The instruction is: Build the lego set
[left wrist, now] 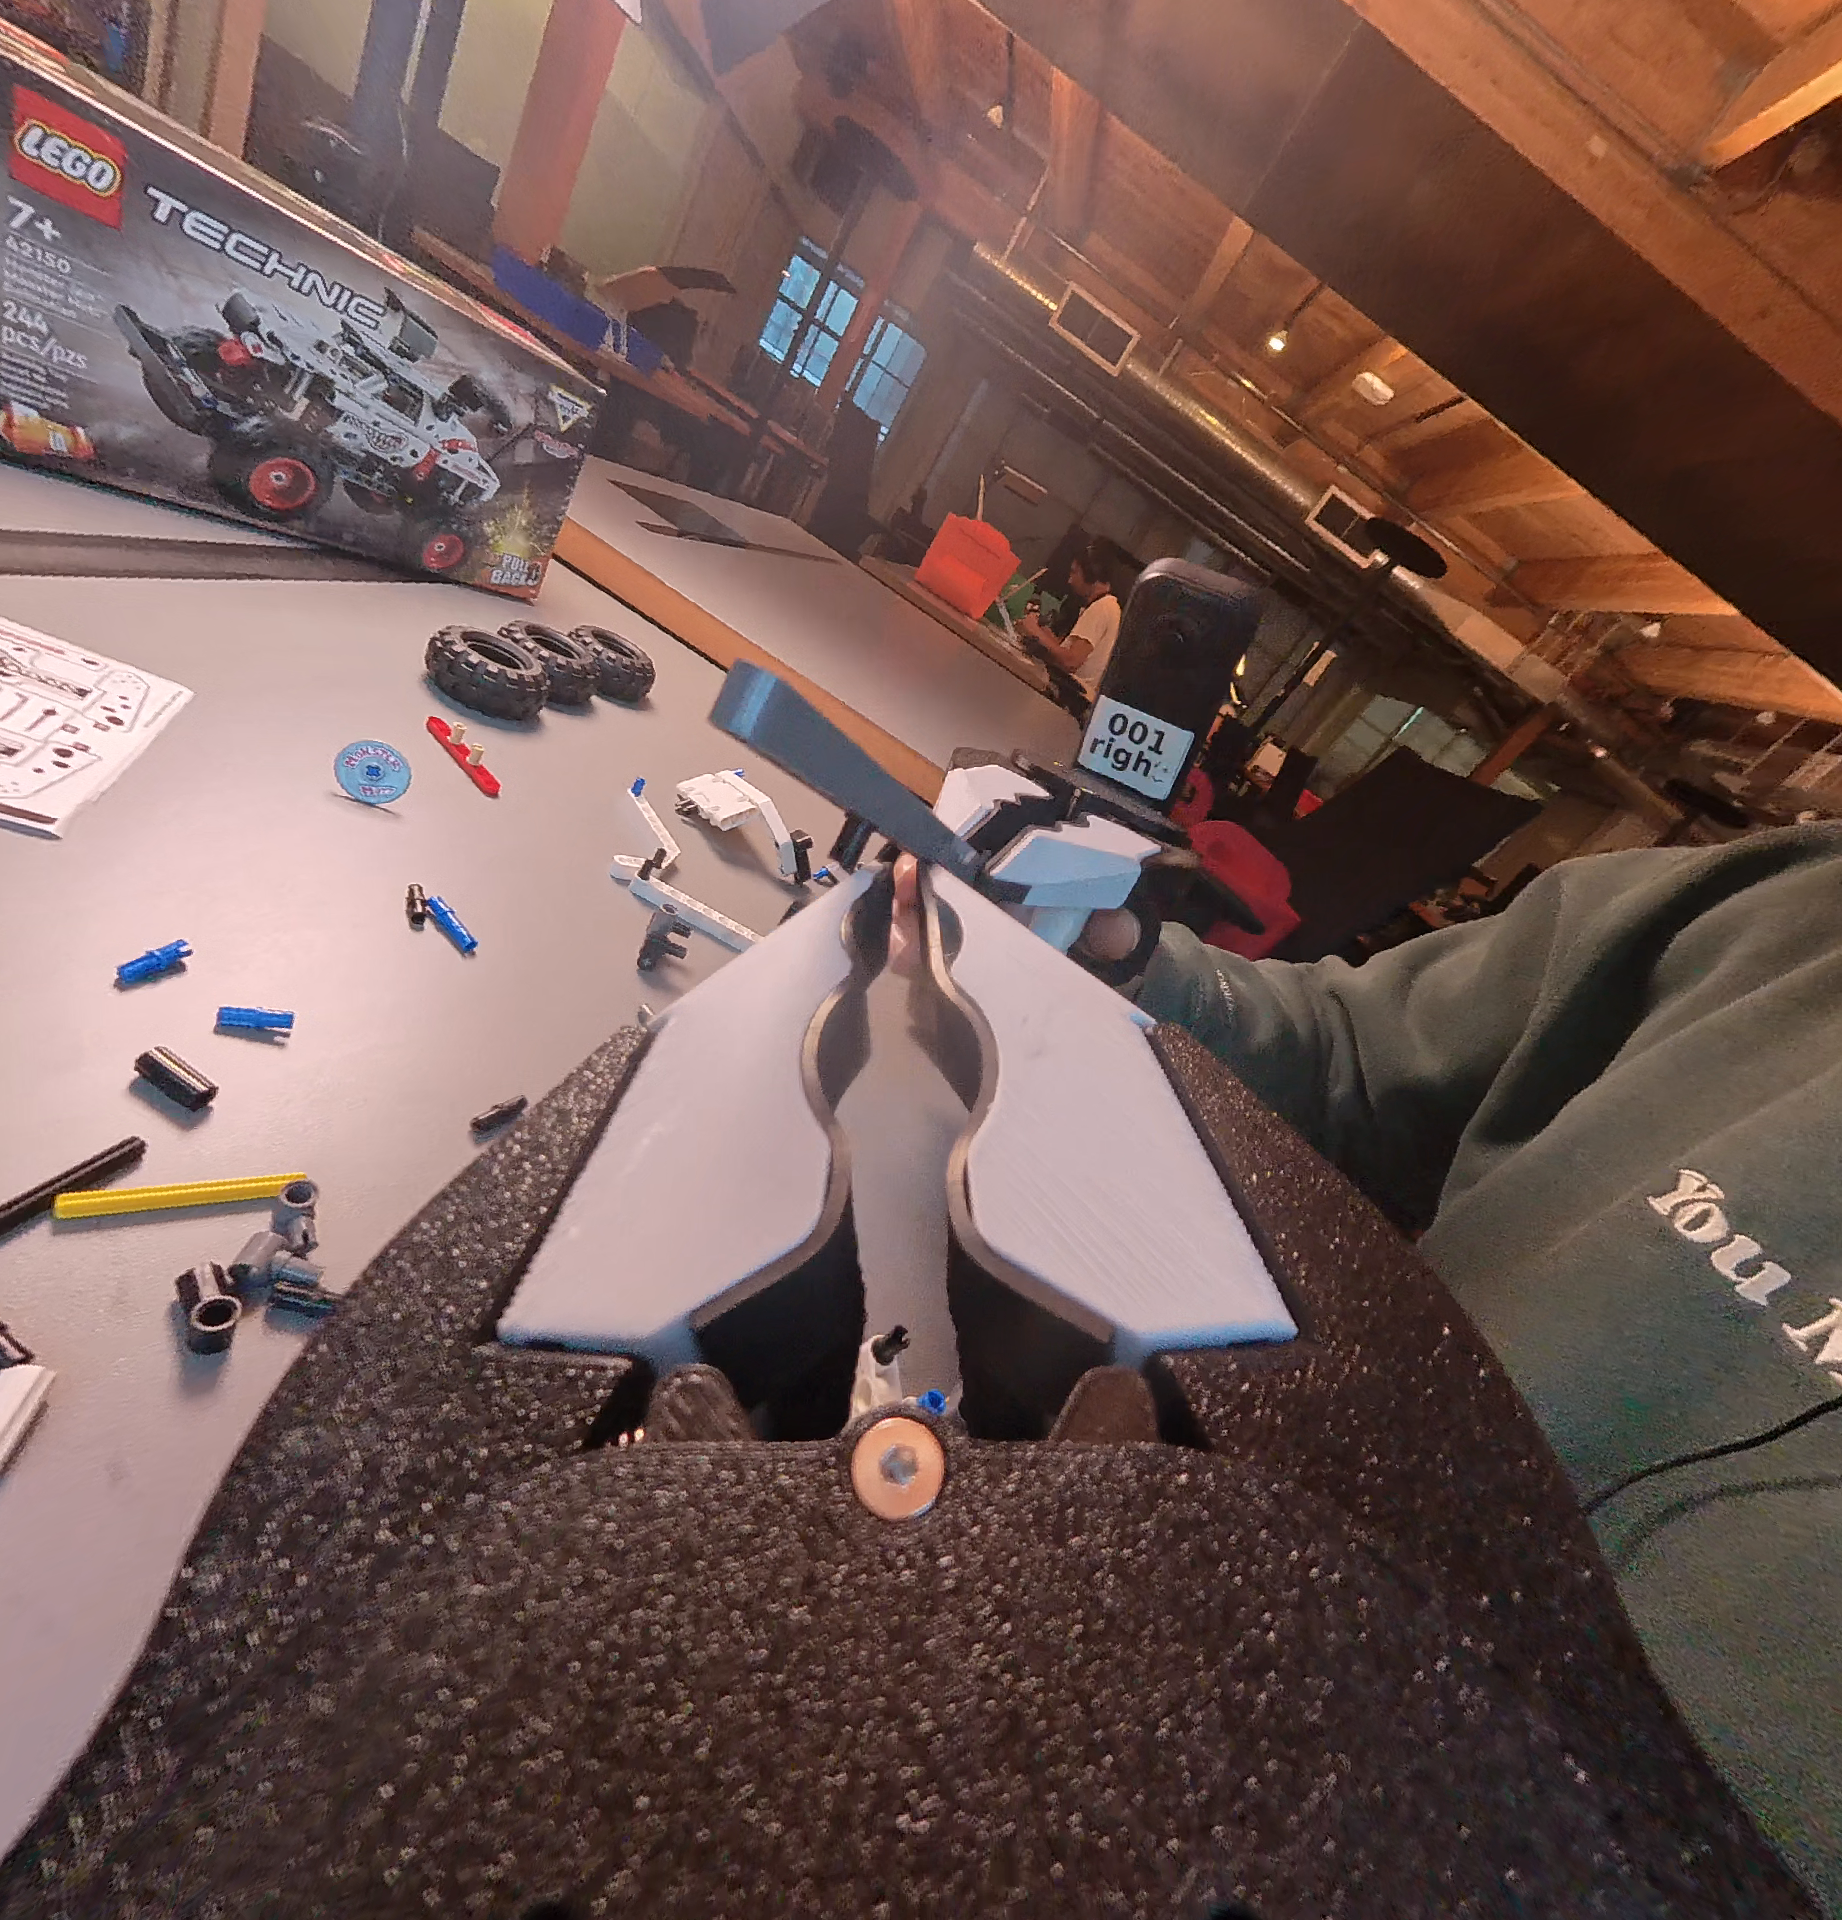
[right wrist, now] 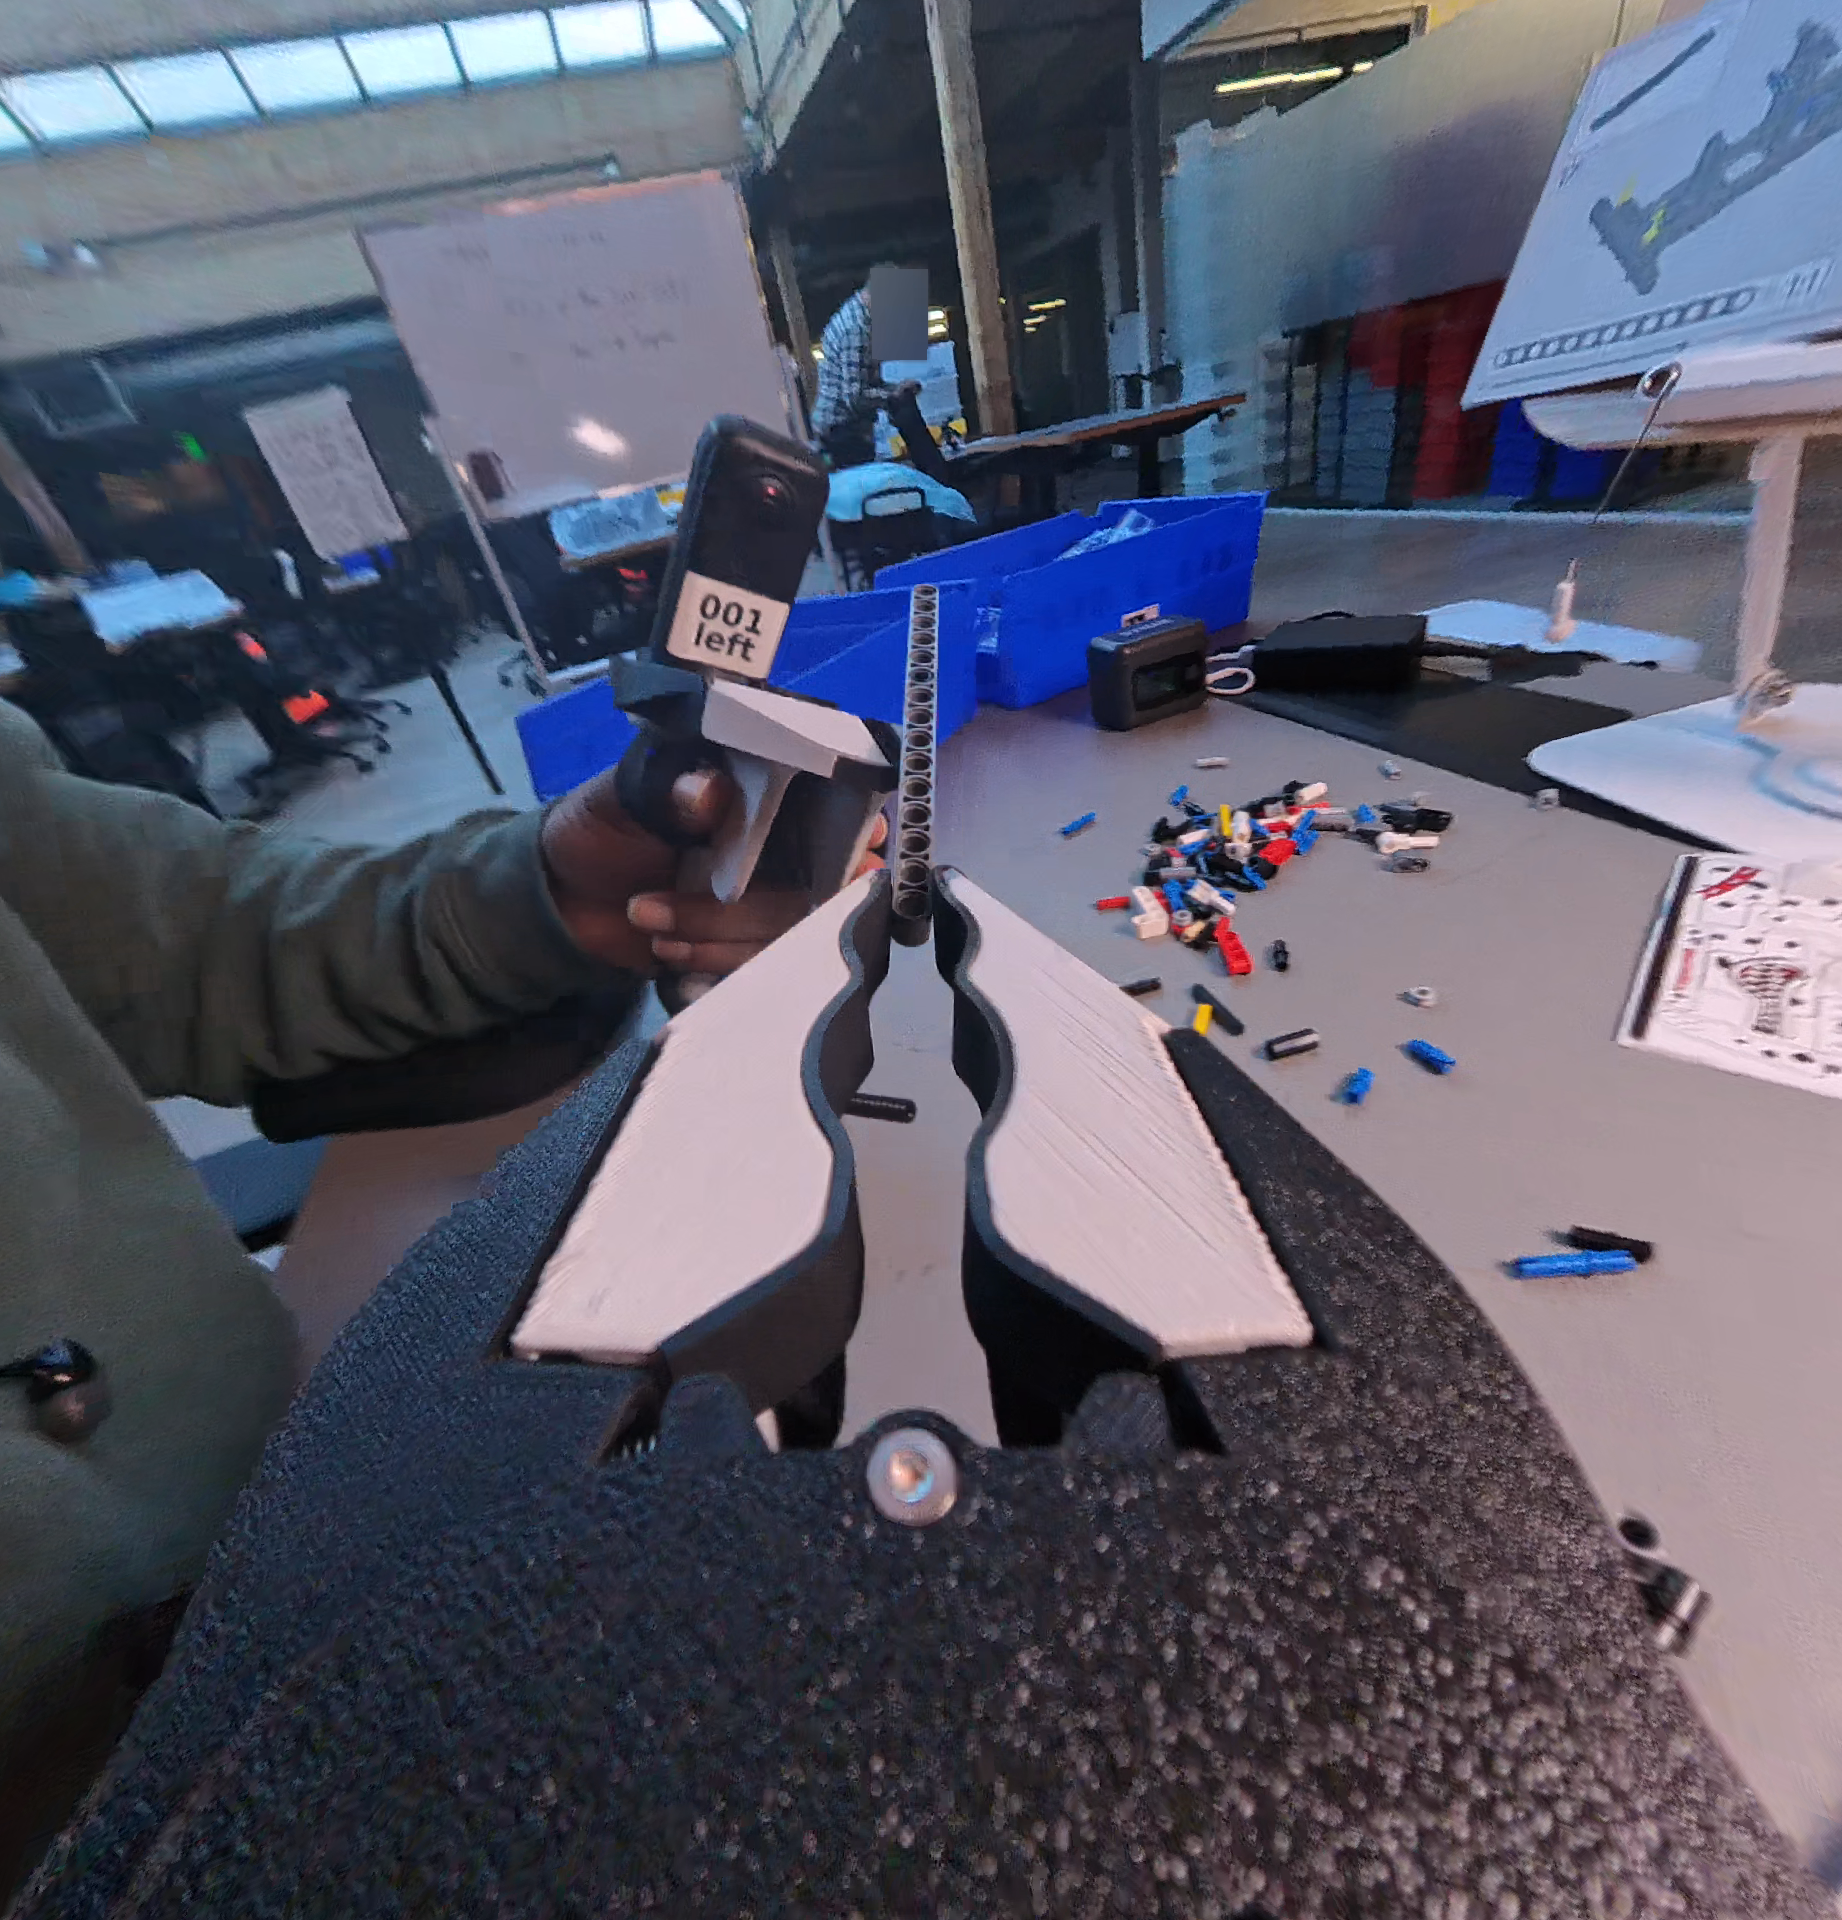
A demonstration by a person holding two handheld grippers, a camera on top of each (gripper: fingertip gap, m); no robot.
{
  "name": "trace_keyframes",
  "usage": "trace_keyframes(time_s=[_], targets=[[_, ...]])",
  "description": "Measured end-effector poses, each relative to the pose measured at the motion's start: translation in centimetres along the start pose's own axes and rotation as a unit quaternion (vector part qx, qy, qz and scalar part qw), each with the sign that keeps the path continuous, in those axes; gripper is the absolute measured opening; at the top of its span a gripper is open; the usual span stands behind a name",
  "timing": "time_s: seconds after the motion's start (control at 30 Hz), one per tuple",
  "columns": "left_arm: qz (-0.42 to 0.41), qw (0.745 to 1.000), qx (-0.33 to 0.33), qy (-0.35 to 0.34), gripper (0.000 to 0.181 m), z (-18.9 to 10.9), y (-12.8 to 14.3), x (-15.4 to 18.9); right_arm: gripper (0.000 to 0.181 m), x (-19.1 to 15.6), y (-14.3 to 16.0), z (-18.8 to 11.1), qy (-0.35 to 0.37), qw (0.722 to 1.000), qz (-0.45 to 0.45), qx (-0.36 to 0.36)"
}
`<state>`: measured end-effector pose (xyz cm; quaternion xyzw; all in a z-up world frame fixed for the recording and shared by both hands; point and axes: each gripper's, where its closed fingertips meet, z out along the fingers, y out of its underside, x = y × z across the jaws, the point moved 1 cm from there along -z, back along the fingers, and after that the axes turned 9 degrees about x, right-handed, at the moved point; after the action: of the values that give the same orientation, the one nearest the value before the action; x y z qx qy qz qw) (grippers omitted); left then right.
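Note:
My right gripper (right wrist: 912, 899) is shut on the bottom end of a long dark grey beam with holes (right wrist: 917, 727) and holds it upright above the grey table (right wrist: 1468, 1164). In the left wrist view the beam (left wrist: 823, 753) slants up and left from the right gripper (left wrist: 1042, 868). My left gripper (left wrist: 901, 878) has its jaws almost together, its tips right at the beam's lower end; I see nothing between them. It shows in the right wrist view (right wrist: 782, 790), just left of the beam, held by a hand.
The set's box (left wrist: 273, 395), three black tyres (left wrist: 538, 665), a sticker sheet (left wrist: 44, 727), a white part-built assembly (left wrist: 709, 862) and scattered pins lie on the table. A pile of small parts (right wrist: 1260, 852), blue bins (right wrist: 1052, 603) and a booklet on a stand (right wrist: 1706, 208) stand farther off. Only a small space, under 4 cm, lies between the two pairs of fingers.

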<state>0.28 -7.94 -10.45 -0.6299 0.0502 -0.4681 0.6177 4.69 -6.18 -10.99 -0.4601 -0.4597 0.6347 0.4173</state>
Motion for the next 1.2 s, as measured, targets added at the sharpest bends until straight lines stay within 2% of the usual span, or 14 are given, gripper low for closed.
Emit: trace_keyframes(time_s=[0.07, 0.17, 0.27, 0.43, 0.5, 0.6, 0.67, 0.7, 0.87, 0.9, 0.97, 1.03, 1.13, 1.2], targets=[[0.015, 1.000, 0.001, -0.003, 0.007, -0.1, -0.3, 0.0, 0.007, 0.3, -0.4, -0.3, -0.004, 0.999, 0.036, 0.013], [0.012, 1.000, 0.005, -0.008, 0.010, -0.4, -0.7, -0.3, 0.007, 0.6, -0.4, -0.5, 0.010, 1.000, -0.013, 0.005], [0.032, 0.998, 0.009, -0.049, 0.015, -1.3, -1.6, -1.7, 0.007, 1.0, 0.0, -0.7, 0.040, 0.988, -0.143, -0.030], [0.187, 0.969, -0.051, -0.151, 0.029, -3.5, -2.2, -4.8, 0.007, 1.7, 0.9, -1.2, 0.076, 0.921, -0.373, -0.086], [0.283, 0.939, -0.095, -0.171, 0.034, -3.6, -1.7, -5.1, 0.007, 1.5, 1.6, -1.1, 0.068, 0.899, -0.418, -0.108], [0.461, 0.847, -0.193, -0.179, 0.036, -3.4, 0.4, -5.4, 0.007, 1.0, 2.6, -0.9, 0.051, 0.894, -0.426, -0.127], [0.535, 0.791, -0.241, -0.171, 0.039, -3.2, 1.9, -5.7, 0.007, 0.8, 3.1, -0.8, 0.040, 0.895, -0.421, -0.140], [0.553, 0.775, -0.257, -0.166, 0.035, -3.2, 2.5, -5.8, 0.007, 0.7, 3.4, -0.8, 0.033, 0.896, -0.417, -0.150], [0.599, 0.731, -0.291, -0.152, 0.014, -3.1, 3.4, -6.0, 0.007, 0.1, 3.9, -0.7, 0.016, 0.905, -0.391, -0.167], [0.598, 0.730, -0.297, -0.146, 0.013, -3.1, 3.7, -6.0, 0.007, -0.1, 3.6, -0.7, 0.014, 0.912, -0.379, -0.160], [0.571, 0.758, -0.289, -0.128, 0.011, -2.8, 3.9, -5.5, 0.008, -0.3, 2.1, -0.6, 0.020, 0.933, -0.337, -0.121], [0.515, 0.816, -0.244, -0.094, 0.010, -2.0, 3.6, -4.3, 0.011, -0.9, -0.4, -0.4, 0.017, 0.963, -0.266, -0.047], [0.389, 0.910, -0.146, -0.013, 0.008, -0.6, 2.6, -1.8, 0.037, -1.5, -3.1, 0.2, -0.015, 0.983, -0.179, 0.021], [0.320, 0.941, -0.099, 0.044, 0.008, 0.2, 2.0, 0.0, 0.038, -1.7, -3.4, 1.1, -0.035, 0.984, -0.171, 0.029]])
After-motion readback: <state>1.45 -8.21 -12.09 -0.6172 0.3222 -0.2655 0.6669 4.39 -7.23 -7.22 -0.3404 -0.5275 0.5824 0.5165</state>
